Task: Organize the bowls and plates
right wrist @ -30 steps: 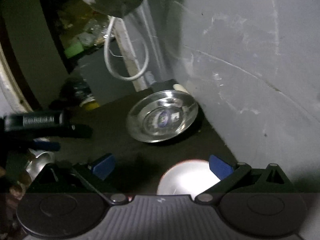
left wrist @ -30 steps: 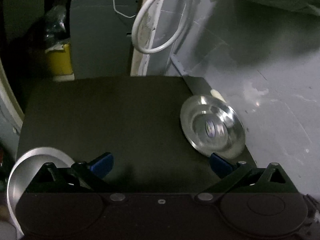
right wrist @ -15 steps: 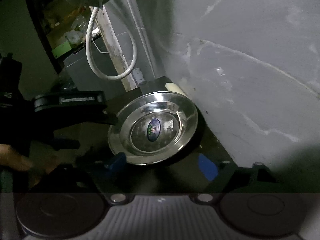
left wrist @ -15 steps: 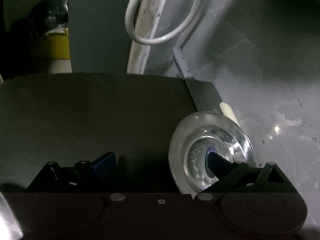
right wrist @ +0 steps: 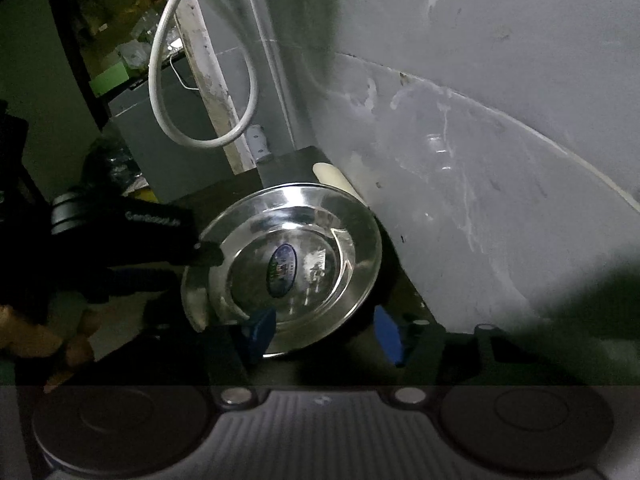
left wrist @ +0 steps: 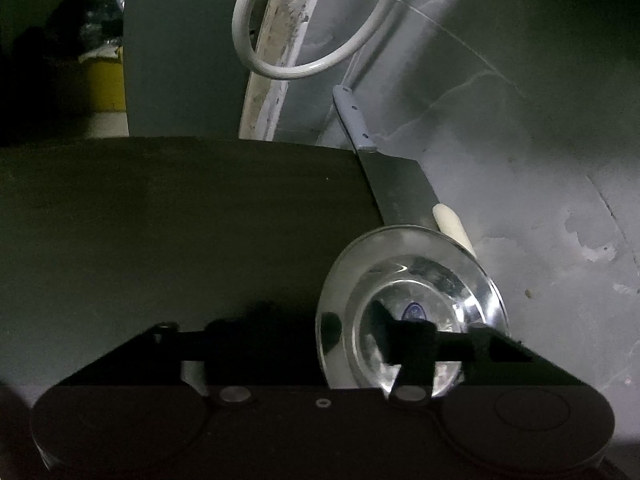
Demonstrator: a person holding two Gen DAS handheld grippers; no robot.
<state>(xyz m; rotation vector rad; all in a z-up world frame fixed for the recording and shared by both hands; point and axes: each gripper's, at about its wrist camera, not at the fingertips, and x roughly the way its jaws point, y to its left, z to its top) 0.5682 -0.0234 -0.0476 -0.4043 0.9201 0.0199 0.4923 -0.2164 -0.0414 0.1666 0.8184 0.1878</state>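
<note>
A shiny steel plate (left wrist: 420, 280) with a blue sticker lies on the dark table (left wrist: 180, 220) at its right edge, close to the wall. My left gripper (left wrist: 312, 336) is open and straddles the plate's left rim, its right finger over the plate's middle. In the right wrist view the same plate (right wrist: 312, 248) sits ahead, with the left gripper (right wrist: 200, 256) touching its left rim. My right gripper (right wrist: 324, 332) is open at the plate's near rim, its left blue fingertip (right wrist: 260, 328) over the rim.
A grey wall (left wrist: 520, 160) stands right of the table. A white hose loop (left wrist: 320, 20) hangs behind. A pale stick (left wrist: 452, 224) lies between plate and wall. A grey cabinet (left wrist: 180, 60) and a yellow container (left wrist: 104, 84) stand beyond the far edge.
Both grippers have moved forward to the plate. The left one's right finger now reaches over the plate's middle. The right gripper's fingertips have reached the near rim.
</note>
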